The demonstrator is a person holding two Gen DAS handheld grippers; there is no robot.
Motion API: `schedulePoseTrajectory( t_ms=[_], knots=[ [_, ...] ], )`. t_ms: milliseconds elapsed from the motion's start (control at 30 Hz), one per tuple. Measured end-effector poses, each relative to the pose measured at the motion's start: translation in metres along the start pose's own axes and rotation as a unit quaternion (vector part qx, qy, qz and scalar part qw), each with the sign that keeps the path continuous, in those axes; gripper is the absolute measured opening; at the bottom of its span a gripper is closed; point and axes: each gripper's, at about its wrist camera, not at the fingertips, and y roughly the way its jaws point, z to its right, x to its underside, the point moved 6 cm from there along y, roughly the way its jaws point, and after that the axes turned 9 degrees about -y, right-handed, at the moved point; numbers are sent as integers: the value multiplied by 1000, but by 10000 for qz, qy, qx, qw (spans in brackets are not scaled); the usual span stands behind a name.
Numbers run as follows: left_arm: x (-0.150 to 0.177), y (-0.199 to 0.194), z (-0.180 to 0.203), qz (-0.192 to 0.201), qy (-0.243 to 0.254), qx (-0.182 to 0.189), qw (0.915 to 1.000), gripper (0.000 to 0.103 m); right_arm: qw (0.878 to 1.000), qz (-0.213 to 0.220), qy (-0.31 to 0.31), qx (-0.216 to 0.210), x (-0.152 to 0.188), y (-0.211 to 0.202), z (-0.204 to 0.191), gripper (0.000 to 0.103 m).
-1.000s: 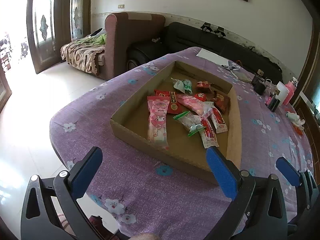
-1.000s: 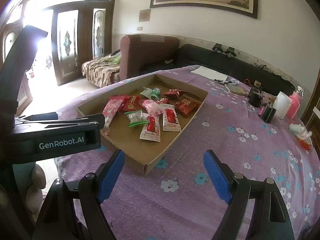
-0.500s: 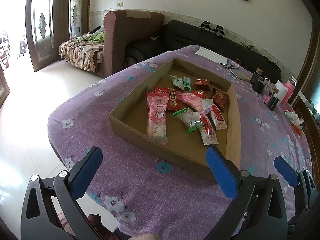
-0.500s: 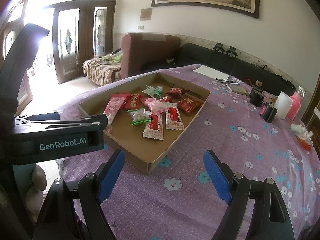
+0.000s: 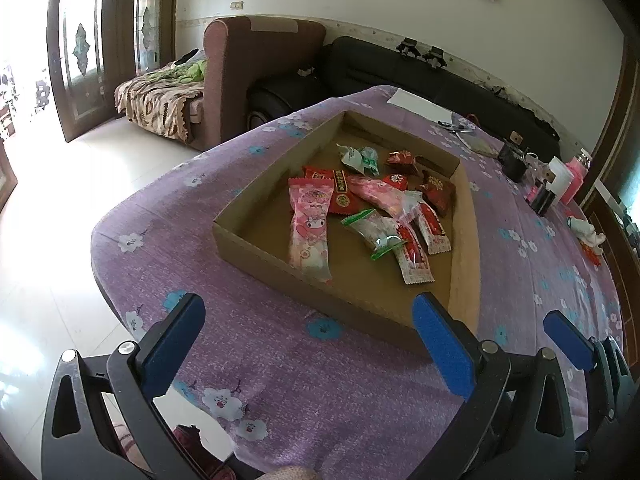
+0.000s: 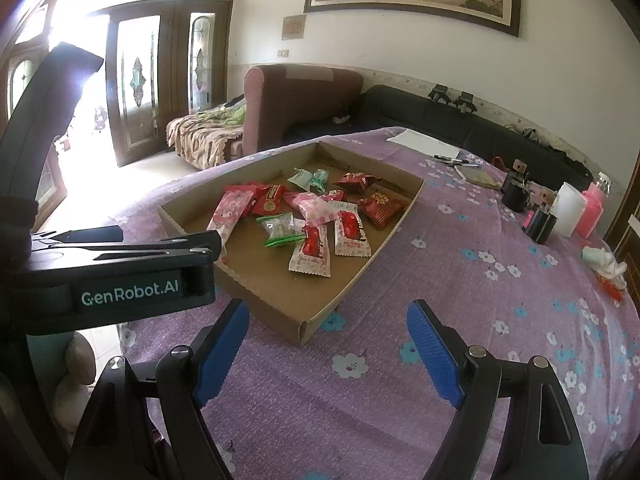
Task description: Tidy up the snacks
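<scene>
A shallow cardboard tray (image 5: 256, 252) (image 6: 344, 300) lies on a purple flowered tablecloth. In it are several wrapped snacks: a long pink packet (image 5: 310, 228) (image 6: 230, 210), red packets (image 5: 340, 196) (image 6: 378, 206), white-and-red packets (image 5: 414, 258) (image 6: 312, 250), a clear green-edged packet (image 5: 376, 232) (image 6: 280, 230) and a pale green one (image 5: 358, 158) (image 6: 310, 178). My left gripper (image 5: 308, 344) hovers open over the cloth just short of the tray's near wall, empty. My right gripper (image 6: 328, 346) is open and empty, near the tray's front corner. One blue finger of it (image 5: 568, 338) shows at the left view's right edge.
At the table's far right stand a white cup (image 6: 570, 210), a pink bottle (image 6: 594, 208), dark containers (image 6: 538, 226) and a small figurine (image 6: 604, 262). Papers and pens (image 6: 424, 144) lie at the far edge. Sofas (image 6: 304, 100) stand beyond. The table drops off at the left.
Both views have shifted slightly; the tray sits marginally further left and up in the frames. Nothing has been touched and the jaws have not changed.
</scene>
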Motion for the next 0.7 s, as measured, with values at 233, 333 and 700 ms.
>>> schedulePoseTrajectory(
  t_ms=[233, 333, 700],
  knots=[
    [1, 1, 2, -37, 15, 12, 10000, 103, 10000, -10, 7, -7, 1, 0, -1, 83],
    [1, 1, 1, -36, 18, 14, 10000, 103, 10000, -12, 6, -10, 2, 1, -2, 83],
    [2, 1, 2, -60, 12, 36, 10000, 103, 10000, -17, 14, -9, 2, 1, -2, 83]
  ],
)
